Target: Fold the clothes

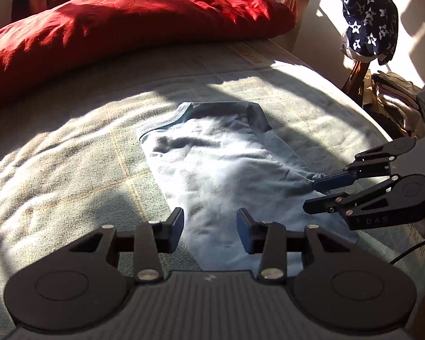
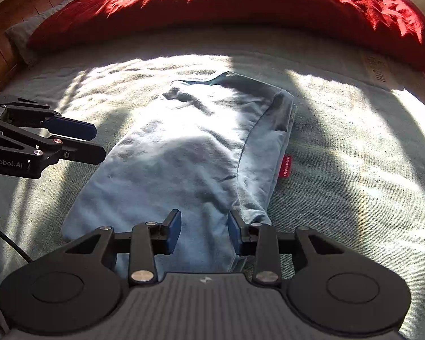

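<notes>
Bed [image 1: 70, 147] with grey-green blanket, sunlit patches, red pillow [image 1: 121, 31] along the far edge. Light blue garment [image 1: 221, 167] lies mid-bed, already folded lengthwise into a narrow strip, sleeves tucked in; red side tag [image 2: 285, 166] shows at its right edge. Long axis runs from the near edge toward the pillow, collar end pointing at the pillow. Left, by my read: crosswise fold(s) to shorten it. Left gripper [image 1: 210, 231] partly open over the near end, nothing pinched. Right gripper [image 2: 204, 232] partly open, empty, over the near right corner; contact unclear.
</notes>
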Demonstrator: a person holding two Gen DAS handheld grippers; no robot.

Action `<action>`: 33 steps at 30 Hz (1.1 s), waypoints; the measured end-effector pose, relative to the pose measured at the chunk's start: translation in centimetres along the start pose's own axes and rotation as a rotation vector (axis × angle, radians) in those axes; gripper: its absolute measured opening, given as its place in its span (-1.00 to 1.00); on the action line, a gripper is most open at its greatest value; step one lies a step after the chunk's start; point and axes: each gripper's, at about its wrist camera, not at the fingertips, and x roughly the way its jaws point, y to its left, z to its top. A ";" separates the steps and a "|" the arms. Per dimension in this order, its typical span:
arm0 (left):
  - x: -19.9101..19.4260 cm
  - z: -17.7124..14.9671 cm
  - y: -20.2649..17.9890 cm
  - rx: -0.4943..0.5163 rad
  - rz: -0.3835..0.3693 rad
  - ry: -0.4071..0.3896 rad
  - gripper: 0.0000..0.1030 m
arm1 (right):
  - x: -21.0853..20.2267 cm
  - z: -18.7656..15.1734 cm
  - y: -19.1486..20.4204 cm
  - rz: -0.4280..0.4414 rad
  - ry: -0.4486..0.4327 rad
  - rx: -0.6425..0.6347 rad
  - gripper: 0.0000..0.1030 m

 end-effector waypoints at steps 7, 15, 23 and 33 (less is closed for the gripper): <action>3.6 5.6 -0.2 0.093 -0.095 -0.028 -0.19 | -1.7 1.1 -0.2 -0.013 -0.081 -0.001 -0.12; 11.7 11.7 -4.4 0.272 -0.200 -0.042 -0.17 | 0.9 -0.9 1.3 -0.026 -0.030 0.050 -0.10; 16.3 11.8 -5.5 0.274 -0.216 0.033 -0.17 | 1.1 -2.0 0.8 0.007 -0.043 0.124 -0.03; 11.6 11.6 -4.4 0.298 -0.200 0.033 -0.14 | 1.2 -1.3 0.4 0.037 -0.017 0.166 0.11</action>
